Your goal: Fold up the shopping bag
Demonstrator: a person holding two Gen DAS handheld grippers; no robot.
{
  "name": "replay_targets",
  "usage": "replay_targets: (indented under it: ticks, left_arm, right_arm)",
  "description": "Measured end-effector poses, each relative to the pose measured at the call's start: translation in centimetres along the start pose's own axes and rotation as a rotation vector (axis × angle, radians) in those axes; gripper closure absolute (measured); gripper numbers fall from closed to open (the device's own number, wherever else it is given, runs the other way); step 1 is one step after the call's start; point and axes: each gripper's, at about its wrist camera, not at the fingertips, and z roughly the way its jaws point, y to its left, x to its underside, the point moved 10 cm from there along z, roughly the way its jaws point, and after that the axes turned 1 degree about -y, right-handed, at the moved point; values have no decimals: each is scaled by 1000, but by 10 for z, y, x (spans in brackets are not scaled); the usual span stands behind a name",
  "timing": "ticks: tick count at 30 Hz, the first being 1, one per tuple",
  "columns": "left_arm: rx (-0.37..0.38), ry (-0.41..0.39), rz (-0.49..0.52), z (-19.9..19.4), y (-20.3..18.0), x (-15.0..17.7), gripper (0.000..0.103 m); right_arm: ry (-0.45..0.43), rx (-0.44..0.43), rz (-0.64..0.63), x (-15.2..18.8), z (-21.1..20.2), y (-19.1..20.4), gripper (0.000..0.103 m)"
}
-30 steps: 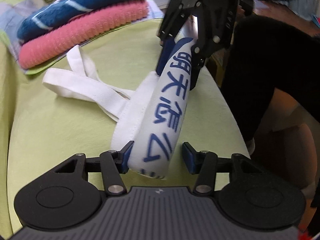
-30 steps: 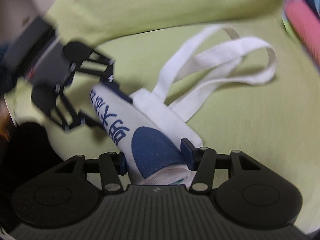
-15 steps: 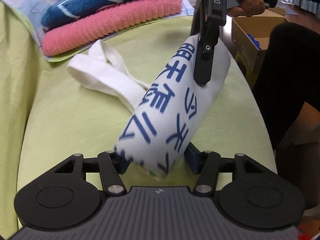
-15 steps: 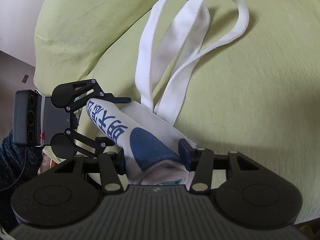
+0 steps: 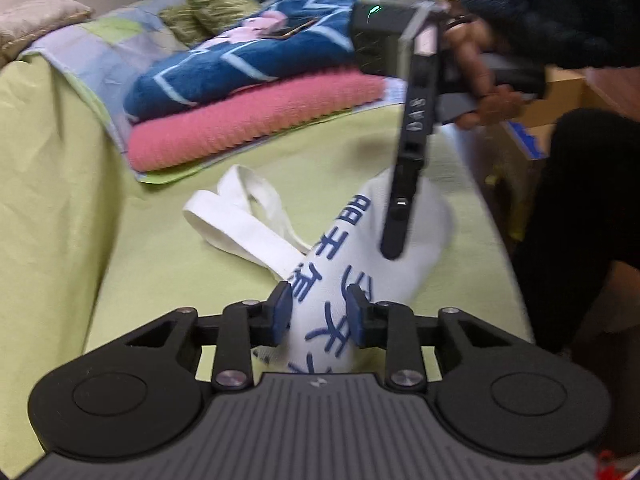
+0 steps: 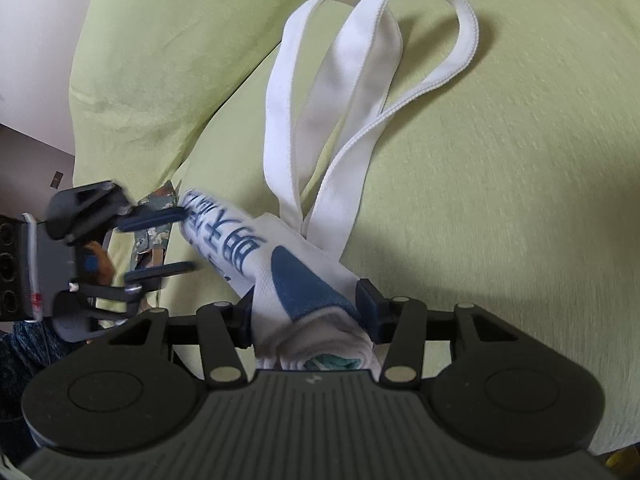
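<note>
The shopping bag (image 5: 360, 248) is white cloth with blue characters, rolled into a tube above the green couch seat. Its white handles (image 5: 236, 216) trail onto the cushion; they also show in the right wrist view (image 6: 340, 92). My left gripper (image 5: 318, 312) is shut on one end of the roll. My right gripper (image 6: 306, 308) is shut on the other end of the bag (image 6: 304, 280), where the rolled layers show. In the left wrist view the right gripper (image 5: 400, 216) stands edge-on over the far end. In the right wrist view the left gripper (image 6: 176, 240) is blurred at the roll's far end.
A folded pink blanket (image 5: 248, 120) and a blue blanket (image 5: 248, 60) are stacked on a patchwork cloth at the back of the couch seat (image 5: 168, 264). The couch back (image 6: 168, 40) rises behind. The person's dark-clothed leg (image 5: 580, 200) and a cardboard box (image 5: 532, 136) are at the right.
The left gripper's fingers have closed in on the near end of the roll. The roll and both grippers have shifted and turned a little above the cushion.
</note>
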Motion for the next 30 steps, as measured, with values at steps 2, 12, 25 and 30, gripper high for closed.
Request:
replay_targets:
  ticks: [2,12,25,30]
  left_arm:
    - [-9,13,-7,9,1,0,67]
    - [-11,38,-54,32,10,4,67]
    - [-39,38,-94,35,12,2,70]
    - [-40,40,-93,36,11,1,70]
  right_arm:
    - [-19,7,4,-3,3,-2,59]
    - [-172,79,-57,1,-8,-7,56]
    - [-441,779,-690,14,-30,72,84]
    - [-365,854,-810,14,1,88,95]
